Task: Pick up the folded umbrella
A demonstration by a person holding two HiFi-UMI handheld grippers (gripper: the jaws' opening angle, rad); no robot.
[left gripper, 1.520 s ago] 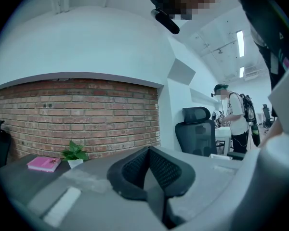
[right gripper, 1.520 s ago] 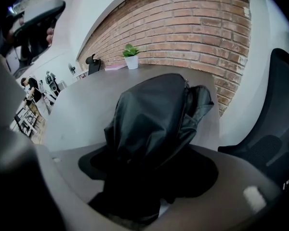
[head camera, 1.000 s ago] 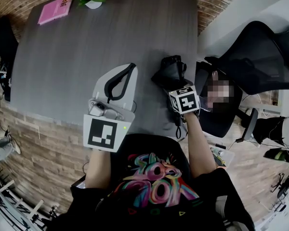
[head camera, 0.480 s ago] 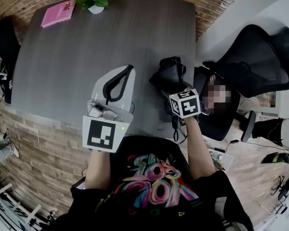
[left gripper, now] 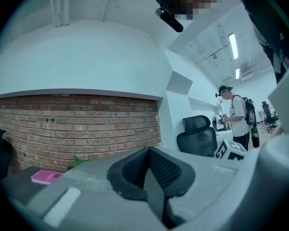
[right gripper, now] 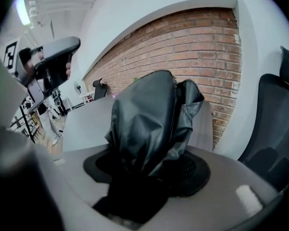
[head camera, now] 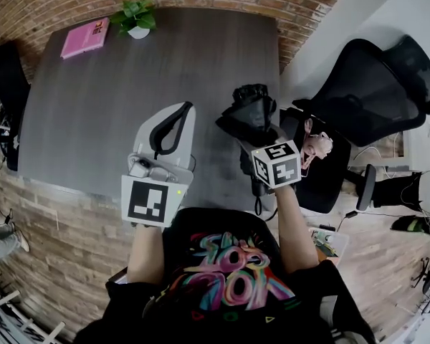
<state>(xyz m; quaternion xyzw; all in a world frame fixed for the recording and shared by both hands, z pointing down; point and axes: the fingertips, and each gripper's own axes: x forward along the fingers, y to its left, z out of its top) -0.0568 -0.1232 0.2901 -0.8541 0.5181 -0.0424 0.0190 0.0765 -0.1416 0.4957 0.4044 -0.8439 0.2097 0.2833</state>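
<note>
Currently held: the umbrella [right gripper: 149, 119], black and folded, is pinched at its lower end by the jaws of my right gripper [right gripper: 151, 170]. The crumpled canopy stands up past the pads.
Umbrella place: over the near right corner of the table [head camera: 115, 77]. I judge it is clear of the top rather than resting on it.
Why that grip: clamping low on the bundle keeps the loose fabric gathered, I think. What looks like a strap [head camera: 258, 196] dangles below the gripper on the near side.
Left gripper [left gripper: 147, 170]: its jaws are pressed together on nothing. It sits over the table left of the umbrella, and I judge it is parked there to stay out of the way.
Task stage: I judge the pick is as good as done, with only a steady hold needed.
Gripper markings: each cube [head camera: 149, 201] carries black-and-white square patterns and no letters.
Book [head camera: 84, 37]: pink, at the far left corner beside a plant [head camera: 135, 16]. The dark print on its cover is too small to read.
Shirt [head camera: 229, 264]: bright looping print that I cannot read.
Brands: I see none on the umbrella.
</note>
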